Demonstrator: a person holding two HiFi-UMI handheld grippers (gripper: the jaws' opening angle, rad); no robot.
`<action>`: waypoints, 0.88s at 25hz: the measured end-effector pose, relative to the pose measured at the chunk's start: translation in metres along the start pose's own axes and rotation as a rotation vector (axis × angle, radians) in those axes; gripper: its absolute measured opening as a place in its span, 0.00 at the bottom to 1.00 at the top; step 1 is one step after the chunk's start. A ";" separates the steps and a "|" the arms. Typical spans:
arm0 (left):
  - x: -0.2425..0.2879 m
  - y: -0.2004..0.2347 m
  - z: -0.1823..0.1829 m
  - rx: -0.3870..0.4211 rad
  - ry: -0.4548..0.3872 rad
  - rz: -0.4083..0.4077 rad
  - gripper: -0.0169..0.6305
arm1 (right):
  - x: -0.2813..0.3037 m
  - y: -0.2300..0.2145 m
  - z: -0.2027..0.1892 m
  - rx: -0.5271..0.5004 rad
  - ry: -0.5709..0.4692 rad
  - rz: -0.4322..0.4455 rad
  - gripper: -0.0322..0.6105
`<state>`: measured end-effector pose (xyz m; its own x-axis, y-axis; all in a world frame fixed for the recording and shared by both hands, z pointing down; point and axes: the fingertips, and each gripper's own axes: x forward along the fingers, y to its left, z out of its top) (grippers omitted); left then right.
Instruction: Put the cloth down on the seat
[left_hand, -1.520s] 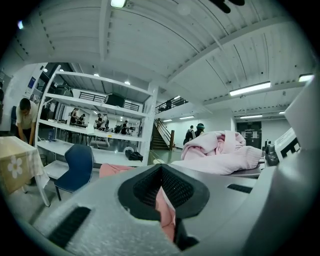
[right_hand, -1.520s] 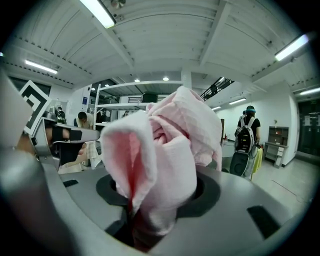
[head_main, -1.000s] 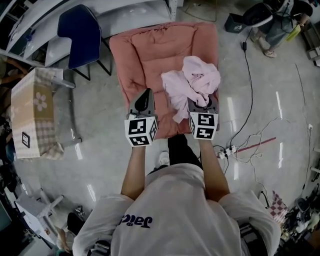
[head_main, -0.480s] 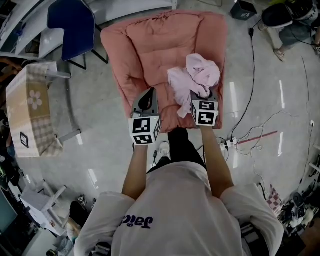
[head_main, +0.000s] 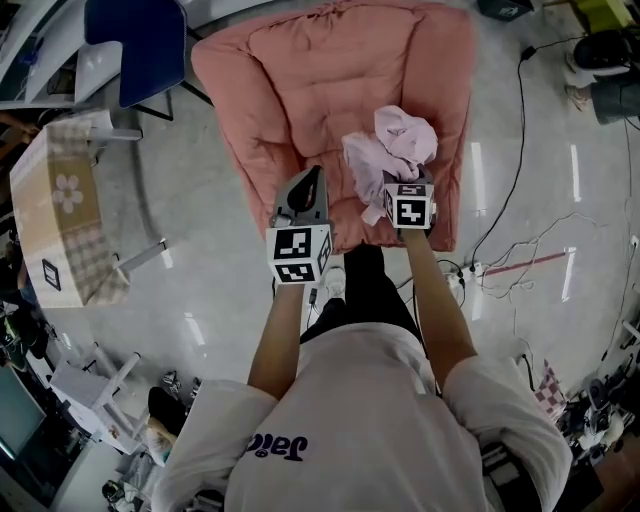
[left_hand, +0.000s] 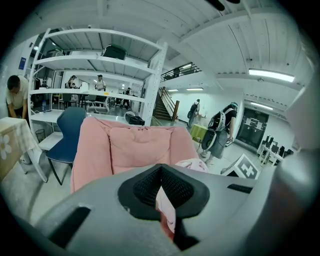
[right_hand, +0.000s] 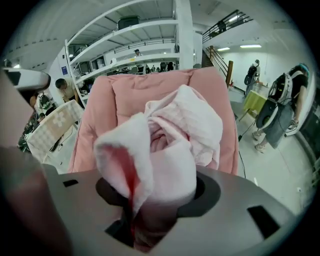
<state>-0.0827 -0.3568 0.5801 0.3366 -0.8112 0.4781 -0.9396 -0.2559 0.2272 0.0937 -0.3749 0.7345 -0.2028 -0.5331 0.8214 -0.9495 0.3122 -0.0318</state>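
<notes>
The seat is a wide pink padded chair right in front of me. A crumpled pale pink cloth bunches out of my right gripper, which is shut on it over the seat's front right part. In the right gripper view the cloth fills the space between the jaws of that gripper, with the seat's back behind it. My left gripper is over the seat's front edge, left of the cloth, shut and holding nothing. Its closed tips point at the seat.
A blue chair stands left of the seat. A checked box with a flower print sits on the floor further left. Cables and a power strip lie on the floor to the right. White shelving and people stand behind.
Both grippers have come down toward the seat. The right one has carried the cloth lower over the seat's front right part.
</notes>
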 end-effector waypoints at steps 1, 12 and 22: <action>0.003 0.001 -0.002 -0.001 0.004 0.002 0.05 | 0.007 0.000 -0.005 0.004 0.014 0.003 0.41; 0.038 0.010 -0.038 -0.035 0.060 0.012 0.05 | 0.093 -0.008 -0.058 0.005 0.171 0.024 0.41; 0.082 0.004 -0.073 -0.031 0.073 -0.028 0.05 | 0.175 -0.011 -0.106 -0.086 0.296 0.044 0.43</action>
<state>-0.0544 -0.3858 0.6827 0.3674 -0.7633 0.5315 -0.9278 -0.2608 0.2668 0.0940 -0.3884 0.9391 -0.1525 -0.2695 0.9508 -0.9152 0.4017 -0.0329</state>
